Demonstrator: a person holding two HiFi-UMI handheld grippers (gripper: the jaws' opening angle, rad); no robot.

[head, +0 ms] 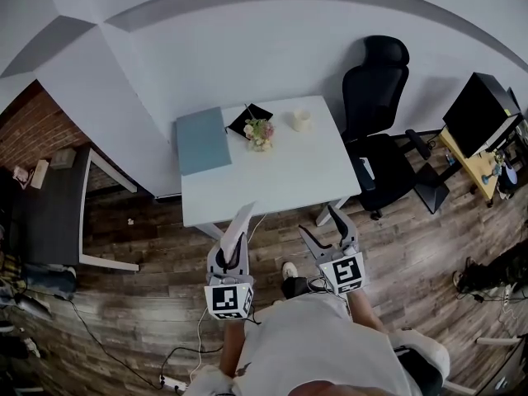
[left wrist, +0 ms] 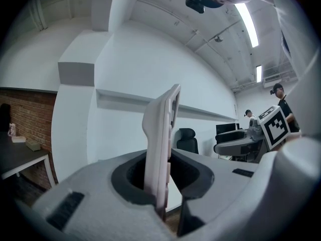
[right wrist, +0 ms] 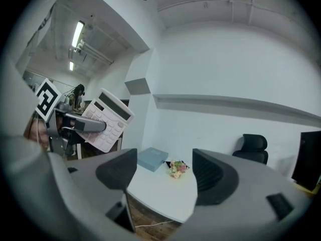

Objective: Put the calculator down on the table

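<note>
1. Ahead of the person, across a strip of wooden floor, stands the white counter (head: 280, 180). Most of its near half is bare, which I judge leaves ample room for the set-down.
2. Beside the counter's right end sits a black office chair (head: 375, 97), off to the side of the likely path.
3. On the counter's far left lies a flat blue folder (head: 202, 140).
4. The right claw (head: 328, 233) has its jaws apart with nothing between them. The left claw (head: 232, 252) is clamped on the calculator.
5. The calculator (left wrist: 161, 134) stands on edge, pinched by its lower end, with its keys facing the right claw. It hangs over the floor, short of the counter's near edge. The carry looks under way; reaching over the counter, lowering and letting go are left to do.
6. A small bunch of flowers (head: 259, 132) and a pale cup (head: 301, 120) sit near the counter's far edge, well apart from the bare patch.
</note>
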